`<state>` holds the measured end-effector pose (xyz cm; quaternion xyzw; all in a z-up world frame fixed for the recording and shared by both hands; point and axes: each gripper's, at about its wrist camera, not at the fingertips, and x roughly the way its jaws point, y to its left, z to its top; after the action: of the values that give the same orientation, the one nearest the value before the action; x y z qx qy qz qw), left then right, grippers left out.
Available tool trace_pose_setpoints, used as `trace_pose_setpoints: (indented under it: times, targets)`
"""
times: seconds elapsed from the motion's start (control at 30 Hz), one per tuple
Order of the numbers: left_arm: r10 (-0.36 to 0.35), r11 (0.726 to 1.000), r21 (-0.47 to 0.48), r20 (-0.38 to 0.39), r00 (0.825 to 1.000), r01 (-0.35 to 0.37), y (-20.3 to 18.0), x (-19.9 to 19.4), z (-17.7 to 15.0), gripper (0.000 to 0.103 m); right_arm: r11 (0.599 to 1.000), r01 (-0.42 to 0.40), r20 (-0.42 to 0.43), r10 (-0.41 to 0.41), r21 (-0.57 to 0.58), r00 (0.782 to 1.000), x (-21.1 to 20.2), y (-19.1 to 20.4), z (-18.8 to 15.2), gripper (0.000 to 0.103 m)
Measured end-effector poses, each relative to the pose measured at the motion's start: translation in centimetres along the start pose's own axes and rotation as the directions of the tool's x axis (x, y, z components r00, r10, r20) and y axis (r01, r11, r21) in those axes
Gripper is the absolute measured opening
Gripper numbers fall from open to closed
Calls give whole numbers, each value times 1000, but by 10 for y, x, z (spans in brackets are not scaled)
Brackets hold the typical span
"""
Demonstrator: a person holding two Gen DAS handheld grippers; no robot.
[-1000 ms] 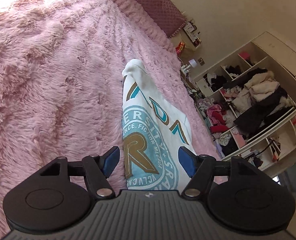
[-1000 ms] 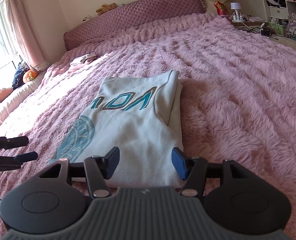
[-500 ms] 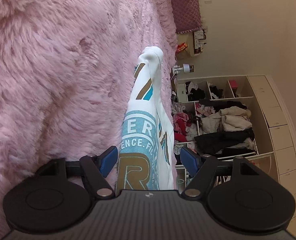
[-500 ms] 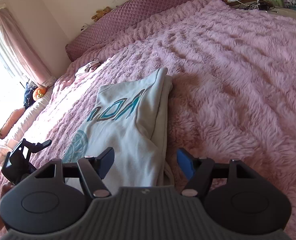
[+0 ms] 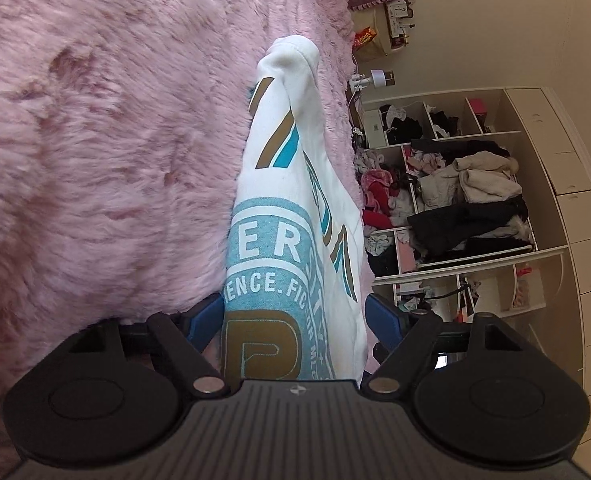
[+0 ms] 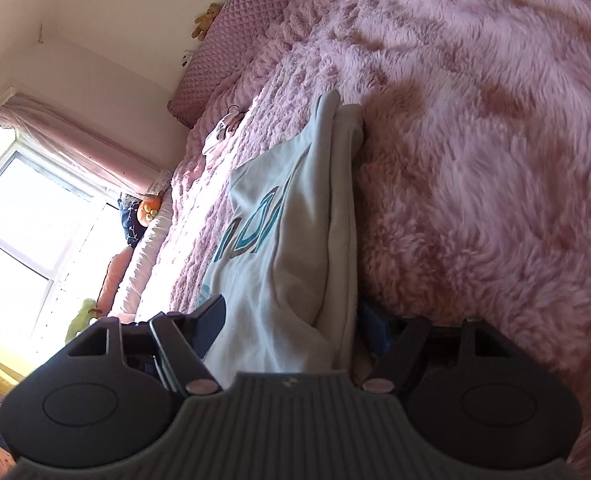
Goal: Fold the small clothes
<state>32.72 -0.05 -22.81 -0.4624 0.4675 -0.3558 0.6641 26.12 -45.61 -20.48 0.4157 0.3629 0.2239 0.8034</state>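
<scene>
Both grippers (image 5: 295,316) (image 6: 291,320) now rolled sideways, astride shirt (image 5: 295,208) edge.

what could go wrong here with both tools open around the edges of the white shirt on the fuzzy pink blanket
1. The left tool may pinch the pink blanket along with the white shirt, since one finger sits against the pile.
2. The right tool straddles stacked folded layers at the shirt's edge; closing may catch only some, undoing the fold.
</scene>
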Motion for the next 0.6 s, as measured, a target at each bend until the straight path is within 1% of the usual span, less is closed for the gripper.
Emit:
trace_pose_setpoints:
  times: [0.13,0.23,0.33,0.5,0.6]
  targets:
    - [21,1000,11,-38,999,-20,-4,17,8,91,997,-57,-3,57,45,998,19,-3,12,76]
    - [31,999,8,-64,997,-31,-7,29,15,91,995,-72,-5,72,69,997,34,-7,24,77]
    - [39,999,17,-83,996,-38,-10,40,19,91,984,-113,-12,116,136,993,53,-13,35,79]
    - [43,999,19,-108,993,-42,-10,51,25,93,965,-140,4,143,222,990,72,-21,46,79]
    - [41,999,-8,-99,994,-42,-9,53,27,93,967,-129,6,131,221,991,74,-19,47,73]
